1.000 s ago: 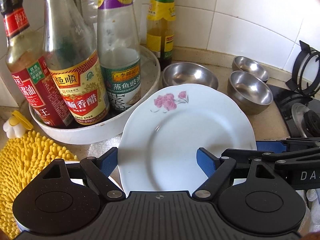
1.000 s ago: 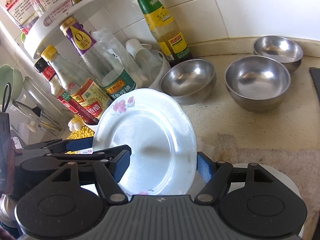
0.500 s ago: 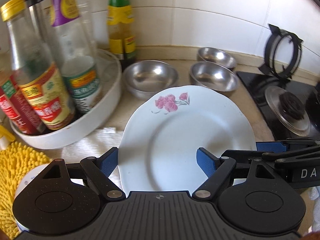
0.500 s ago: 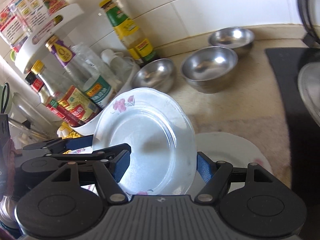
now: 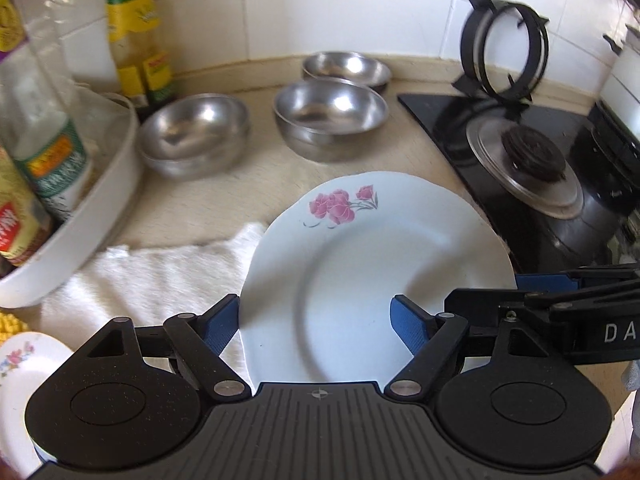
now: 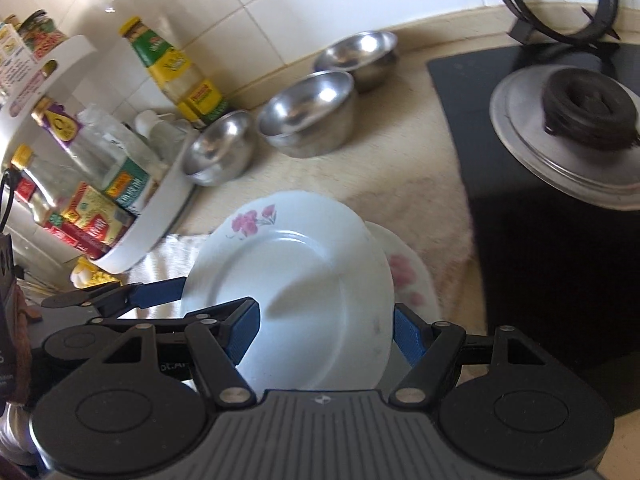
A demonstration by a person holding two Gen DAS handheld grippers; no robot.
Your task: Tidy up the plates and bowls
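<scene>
A white plate with pink flowers [image 5: 360,272] is carried tilted above the counter between both grippers. My left gripper [image 5: 316,320] has the plate's left rim between its blue pads, and its jaws are closing on it. My right gripper [image 6: 326,334] is shut on the opposite rim of the same plate [image 6: 304,280]. A second flowered plate [image 6: 412,276] lies on the counter just under and right of the carried one. Three steel bowls [image 5: 192,136] [image 5: 332,116] [image 5: 346,68] stand apart near the tiled wall.
A white round rack of sauce bottles [image 5: 100,208] stands at the left. A white towel [image 5: 160,272] lies under the plate. Another flowered plate [image 5: 20,364] is at the lower left. The black stove with its burner [image 5: 532,164] and upright pan ring [image 5: 504,48] fills the right.
Both grippers carried the plate to the right, away from the bottle rack and towards the stove. A second plate on the counter came into view beneath it. The left pads drew slightly closer.
</scene>
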